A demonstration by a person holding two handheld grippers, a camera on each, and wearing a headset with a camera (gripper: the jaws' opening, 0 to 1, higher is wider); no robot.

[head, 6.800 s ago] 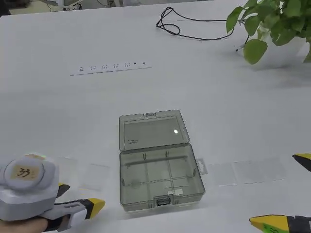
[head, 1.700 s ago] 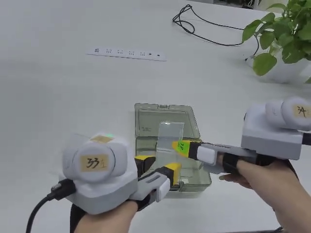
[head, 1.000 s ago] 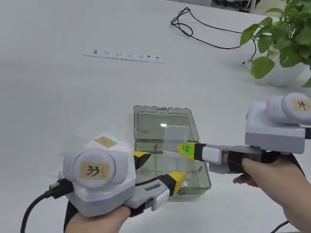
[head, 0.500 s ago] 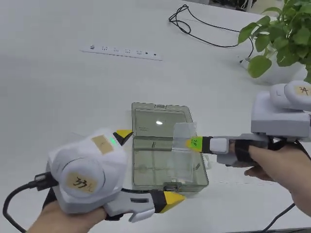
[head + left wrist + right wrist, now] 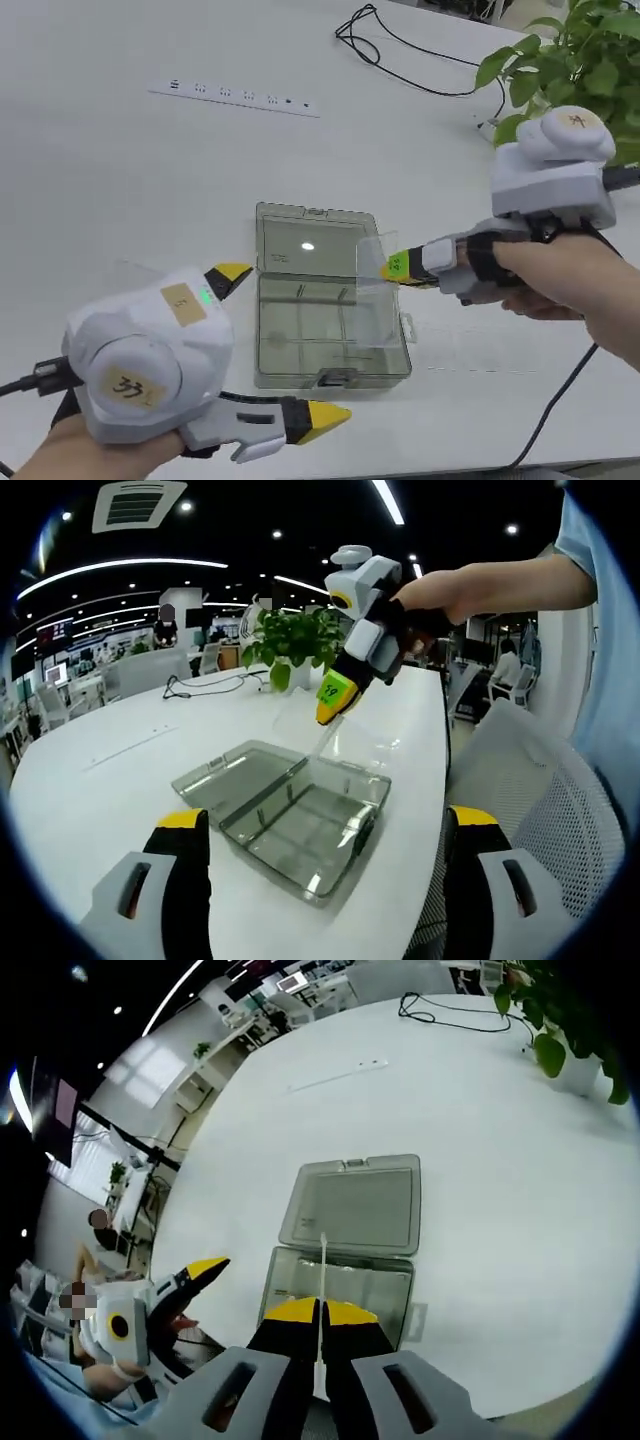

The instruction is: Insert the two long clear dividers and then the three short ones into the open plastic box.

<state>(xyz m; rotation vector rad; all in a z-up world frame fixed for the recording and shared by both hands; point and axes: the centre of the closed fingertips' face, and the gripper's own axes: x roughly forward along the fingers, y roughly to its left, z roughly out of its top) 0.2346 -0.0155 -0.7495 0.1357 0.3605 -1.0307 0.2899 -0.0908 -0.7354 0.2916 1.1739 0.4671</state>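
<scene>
The smoky clear plastic box lies open on the white table, its lid flat behind it. Faint dividers stand inside the base. My right gripper is shut on a clear divider, which hangs tilted over the box's right half. In the right gripper view the divider is edge-on between the shut gripper, above the box. My left gripper is wide open at the box's near left, holding nothing. The left gripper view has the box ahead of my left gripper, with the divider above it.
A white power strip lies at the back, with a black cable and a potted plant at the back right. Faint clear pieces lie on the table right of the box. The table's front edge is close below it.
My right gripper has moved right with the divider, which now hangs tilted over the box's right side. My left gripper has opened wide and drawn back to the lower left.
</scene>
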